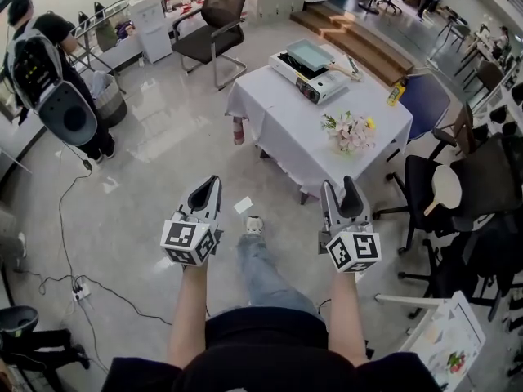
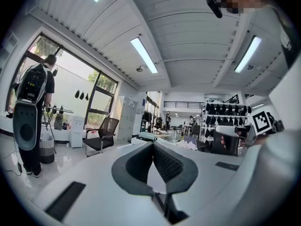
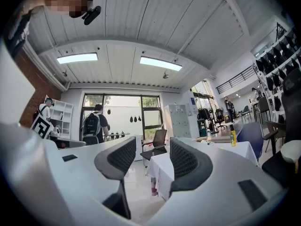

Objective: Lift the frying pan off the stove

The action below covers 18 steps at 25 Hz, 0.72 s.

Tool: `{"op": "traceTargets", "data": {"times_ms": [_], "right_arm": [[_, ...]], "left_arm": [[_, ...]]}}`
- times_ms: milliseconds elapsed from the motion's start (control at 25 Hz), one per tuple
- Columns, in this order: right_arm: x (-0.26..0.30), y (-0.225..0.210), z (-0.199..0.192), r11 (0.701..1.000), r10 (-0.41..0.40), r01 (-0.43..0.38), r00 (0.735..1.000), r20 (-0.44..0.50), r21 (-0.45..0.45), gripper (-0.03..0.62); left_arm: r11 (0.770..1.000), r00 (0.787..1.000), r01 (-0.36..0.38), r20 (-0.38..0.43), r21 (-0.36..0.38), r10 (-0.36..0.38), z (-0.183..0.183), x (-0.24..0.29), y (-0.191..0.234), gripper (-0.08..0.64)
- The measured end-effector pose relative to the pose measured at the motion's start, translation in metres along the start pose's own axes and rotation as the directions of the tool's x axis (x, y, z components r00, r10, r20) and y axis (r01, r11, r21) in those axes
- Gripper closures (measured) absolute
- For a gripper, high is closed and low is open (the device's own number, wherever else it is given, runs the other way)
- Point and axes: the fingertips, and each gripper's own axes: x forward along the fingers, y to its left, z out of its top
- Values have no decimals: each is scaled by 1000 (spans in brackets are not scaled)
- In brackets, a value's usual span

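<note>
The pan (image 1: 310, 54), flat, squarish and greenish, lies on a white portable stove (image 1: 304, 78) at the far end of a table with a white cloth (image 1: 286, 125). Both grippers hang in mid-air well short of that table, over the floor. My left gripper (image 1: 212, 188) has its jaws together and holds nothing; in the left gripper view its tips (image 2: 153, 144) meet. My right gripper (image 1: 341, 190) stands open and empty. Through its gap (image 3: 151, 147) I see the table's cloth (image 3: 160, 166).
A flower bunch (image 1: 350, 131) and a yellow bottle (image 1: 395, 94) stand on the table. A black chair (image 1: 214, 23) is beyond it, a blue chair (image 1: 425, 96) and dark office chairs (image 1: 482, 178) to the right. A person with a backpack (image 1: 49, 64) stands far left. A cable (image 1: 65, 243) crosses the floor.
</note>
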Motion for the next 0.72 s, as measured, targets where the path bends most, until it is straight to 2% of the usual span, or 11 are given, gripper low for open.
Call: {"op": "traceTargets", "data": {"times_ms": [160, 320, 520, 720], "right_arm": [[60, -10, -6, 1000, 21, -21, 1000, 11, -16, 383], [147, -25, -10, 999, 32, -31, 999, 22, -39, 383], [272, -67, -2, 1000, -18, 18, 999, 32, -4, 383], [364, -116, 22, 996, -86, 84, 993, 86, 25, 383]], "left_arm": [[1000, 1000, -8, 12, -1, 8, 0, 47, 32, 541], [1000, 1000, 0, 0, 12, 0, -3, 117, 74, 541], [999, 999, 31, -18, 31, -30, 17, 241, 141, 541], [991, 993, 120, -15, 64, -119, 53, 371, 171, 541]]}}
